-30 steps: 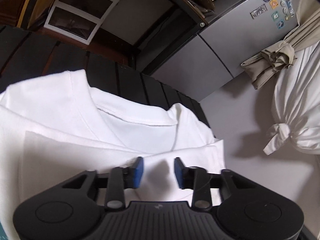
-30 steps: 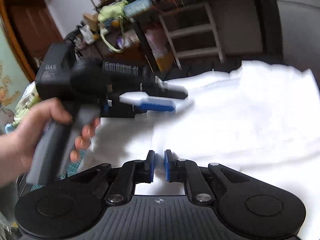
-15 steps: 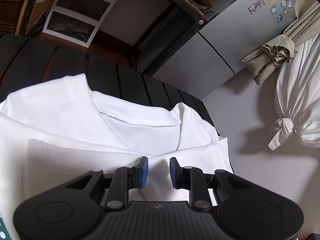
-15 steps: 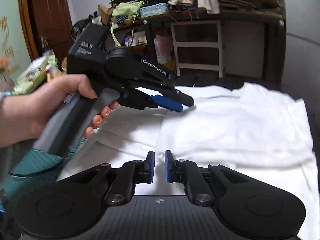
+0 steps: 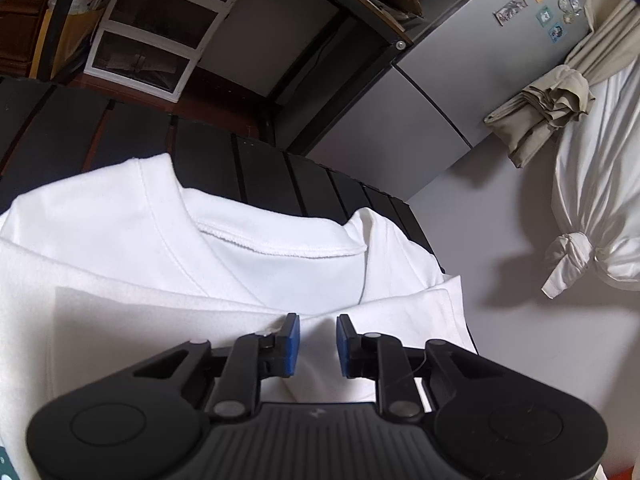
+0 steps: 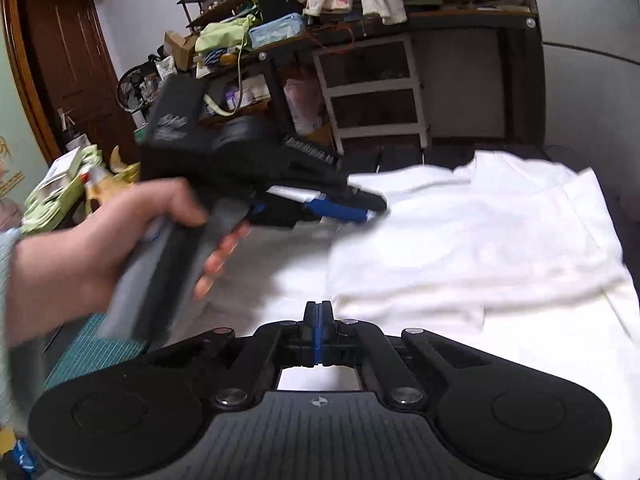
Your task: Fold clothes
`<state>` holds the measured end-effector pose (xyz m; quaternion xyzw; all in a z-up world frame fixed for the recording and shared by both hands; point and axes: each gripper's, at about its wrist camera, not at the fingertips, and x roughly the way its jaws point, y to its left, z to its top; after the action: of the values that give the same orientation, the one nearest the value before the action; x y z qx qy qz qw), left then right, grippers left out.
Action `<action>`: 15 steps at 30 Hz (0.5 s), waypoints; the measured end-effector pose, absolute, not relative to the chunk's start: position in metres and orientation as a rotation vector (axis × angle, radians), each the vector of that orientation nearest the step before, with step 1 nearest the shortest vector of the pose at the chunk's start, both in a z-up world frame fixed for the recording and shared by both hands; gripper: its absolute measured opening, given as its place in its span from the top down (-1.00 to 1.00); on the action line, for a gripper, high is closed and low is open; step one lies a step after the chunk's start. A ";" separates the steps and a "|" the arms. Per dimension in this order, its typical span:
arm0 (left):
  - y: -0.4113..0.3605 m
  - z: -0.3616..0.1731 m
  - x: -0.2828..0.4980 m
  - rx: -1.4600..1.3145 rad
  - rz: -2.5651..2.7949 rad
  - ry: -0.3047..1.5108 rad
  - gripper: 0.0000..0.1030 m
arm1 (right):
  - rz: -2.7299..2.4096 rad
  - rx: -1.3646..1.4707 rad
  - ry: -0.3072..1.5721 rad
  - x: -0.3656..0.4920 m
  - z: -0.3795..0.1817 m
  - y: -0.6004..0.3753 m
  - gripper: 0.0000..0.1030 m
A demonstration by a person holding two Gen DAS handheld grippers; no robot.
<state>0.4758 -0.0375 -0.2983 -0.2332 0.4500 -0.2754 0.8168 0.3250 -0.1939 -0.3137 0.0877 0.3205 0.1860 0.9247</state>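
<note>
On the dark slatted tabletop (image 5: 208,160), one white cotton T-shirt (image 5: 280,268) lies flat, its collar toward the far edge and one side panel already folded in. The left gripper (image 5: 318,340) is closing over that folded edge, cloth between its blue pads, not visibly pinched. It should bite both layers squarely before lifting. The right gripper (image 6: 318,320), pressed together and empty, hangs over the near hem. Two grippers, one garment.
</note>
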 end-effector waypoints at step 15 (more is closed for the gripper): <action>-0.035 -0.299 0.477 -0.512 -0.573 0.961 0.73 | 0.346 0.489 0.733 0.335 -0.335 -0.201 0.97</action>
<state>0.4775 -0.0352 -0.2989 -0.2399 0.4510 -0.2688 0.8166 0.3351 -0.2014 -0.3347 0.2353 0.3529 0.1668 0.8901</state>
